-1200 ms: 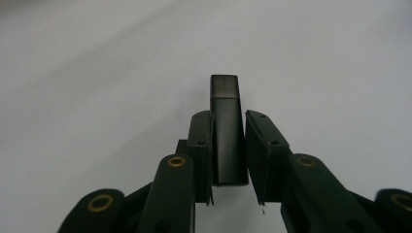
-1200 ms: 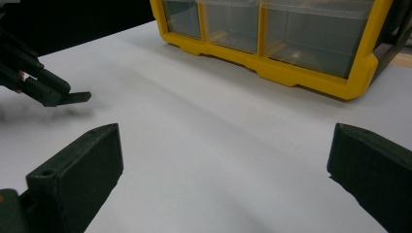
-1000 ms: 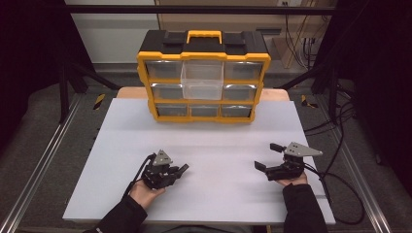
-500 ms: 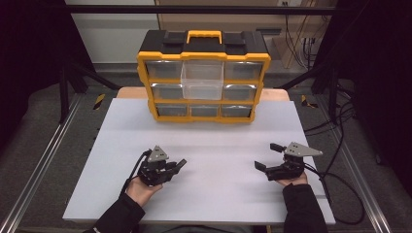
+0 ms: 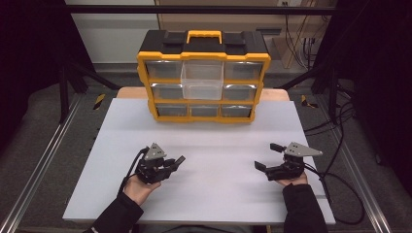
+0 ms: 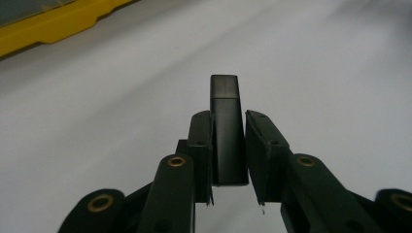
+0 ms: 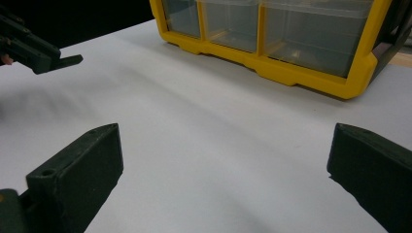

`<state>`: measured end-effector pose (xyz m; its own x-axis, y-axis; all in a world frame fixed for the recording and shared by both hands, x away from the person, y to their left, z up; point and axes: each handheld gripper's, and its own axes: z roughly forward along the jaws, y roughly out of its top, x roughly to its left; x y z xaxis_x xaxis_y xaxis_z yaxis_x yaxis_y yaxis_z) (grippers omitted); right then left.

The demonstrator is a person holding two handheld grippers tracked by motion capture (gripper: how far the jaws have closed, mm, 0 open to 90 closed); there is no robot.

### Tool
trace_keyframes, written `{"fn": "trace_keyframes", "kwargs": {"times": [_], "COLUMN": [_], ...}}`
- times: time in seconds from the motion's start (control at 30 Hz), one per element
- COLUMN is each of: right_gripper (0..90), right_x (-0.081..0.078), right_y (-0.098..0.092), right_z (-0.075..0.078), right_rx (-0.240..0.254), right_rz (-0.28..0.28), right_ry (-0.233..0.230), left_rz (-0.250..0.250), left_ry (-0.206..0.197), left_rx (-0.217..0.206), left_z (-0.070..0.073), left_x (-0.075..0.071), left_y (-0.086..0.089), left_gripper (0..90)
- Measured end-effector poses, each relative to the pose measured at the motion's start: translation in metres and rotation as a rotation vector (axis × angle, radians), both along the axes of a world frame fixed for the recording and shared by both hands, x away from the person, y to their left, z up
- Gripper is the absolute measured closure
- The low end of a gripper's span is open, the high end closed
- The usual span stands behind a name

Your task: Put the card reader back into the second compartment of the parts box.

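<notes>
Left gripper (image 5: 171,162) slightly leftward, with black block (image 6: 226,127)

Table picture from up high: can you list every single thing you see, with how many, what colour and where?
Drawer organiser: one, yellow and black with clear drawers, far middle of the table; its top middle drawer is pulled out.
Table: one, white, under everything.
Small block: one, black, upright between the left gripper's jaws.
Cables: several, black, on the floor right of the table.
Left gripper: one, black, near left, closed on the small block.
Right gripper: one, black, near right, jaws wide apart.
</notes>
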<state>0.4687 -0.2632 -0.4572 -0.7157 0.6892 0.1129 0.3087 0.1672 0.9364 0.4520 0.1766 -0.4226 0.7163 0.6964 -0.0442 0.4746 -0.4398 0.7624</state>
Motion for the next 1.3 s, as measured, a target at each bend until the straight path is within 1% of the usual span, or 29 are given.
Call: {"fn": "trace_keyframes", "kwargs": {"times": [0.6, 0.9, 1.03, 1.2, 1.23, 1.3], "right_gripper": [0.1, 0.1, 0.1, 0.1, 0.1, 0.1], "right_x": [0.001, 0.001, 0.000, 0.000, 0.000, 0.000], "right_y": [0.001, 0.001, 0.000, 0.000, 0.000, 0.000], "right_z": [-0.001, -0.001, -0.001, -0.001, -0.001, -0.001], "right_rx": [-0.005, -0.008, -0.005, -0.005, -0.006, -0.006], "right_rz": [0.003, 0.002, 0.001, 0.002, 0.002, 0.001], "right_ry": [0.005, 0.006, 0.007, 0.008, 0.008, 0.007], "left_rz": [-0.002, 0.005, 0.003, 0.005, 0.004, 0.003], "left_ry": [-0.024, -0.044, -0.057, -0.067, -0.076, -0.080], "left_rx": [-0.012, -0.021, -0.020, -0.032, -0.032, -0.032], "left_z": [0.017, 0.027, 0.032, 0.039, 0.040, 0.042], "left_x": [0.000, 0.002, 0.003, 0.005, 0.006, 0.006], "left_y": [0.002, 0.008, 0.008, 0.010, 0.010, 0.009], "left_gripper": [72.3, 72.3, 72.2, 72.3, 72.2, 72.3]}}
